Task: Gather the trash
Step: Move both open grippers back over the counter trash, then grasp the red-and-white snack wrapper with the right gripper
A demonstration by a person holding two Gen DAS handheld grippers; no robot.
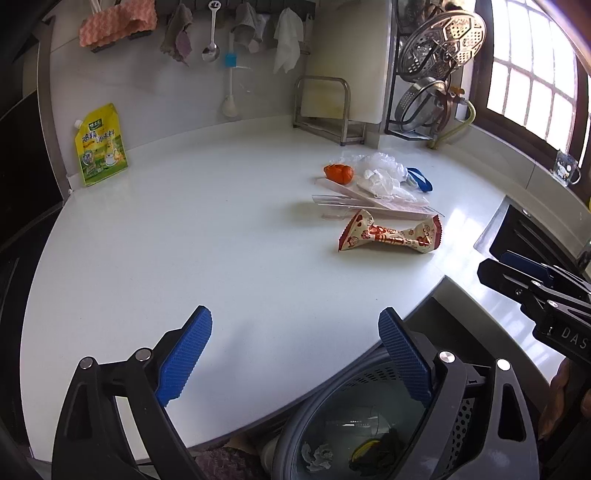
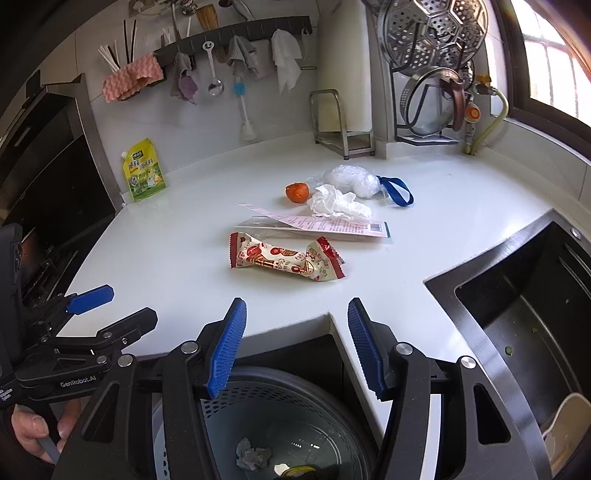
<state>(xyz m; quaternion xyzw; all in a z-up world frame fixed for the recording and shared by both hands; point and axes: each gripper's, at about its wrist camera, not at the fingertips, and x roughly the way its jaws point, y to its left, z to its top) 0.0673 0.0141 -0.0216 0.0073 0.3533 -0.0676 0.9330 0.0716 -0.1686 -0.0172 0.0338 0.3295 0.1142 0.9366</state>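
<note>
Trash lies on the white counter (image 2: 184, 236): a red-and-cream snack wrapper (image 2: 286, 260) (image 1: 388, 234), a long clear sleeve with a pink receipt (image 2: 317, 225) (image 1: 373, 203), a crumpled white tissue (image 2: 338, 205) (image 1: 380, 181), an orange peel (image 2: 297, 192) (image 1: 339, 172), a clear plastic bag (image 2: 351, 179) and a blue loop strap (image 2: 397, 190) (image 1: 419, 179). A grey perforated bin (image 2: 295, 417) (image 1: 354, 417) stands below the counter edge with scraps inside. My left gripper (image 1: 295, 354) is open and empty over the counter edge. My right gripper (image 2: 295, 343) is open and empty above the bin.
A steel sink (image 2: 517, 306) is at the right. A yellow seasoning pouch (image 1: 99, 147) leans on the back wall. A metal stand (image 1: 325, 107), a lid rack with steamer trays (image 1: 436, 74) and hanging cloths and utensils (image 1: 210, 33) line the back.
</note>
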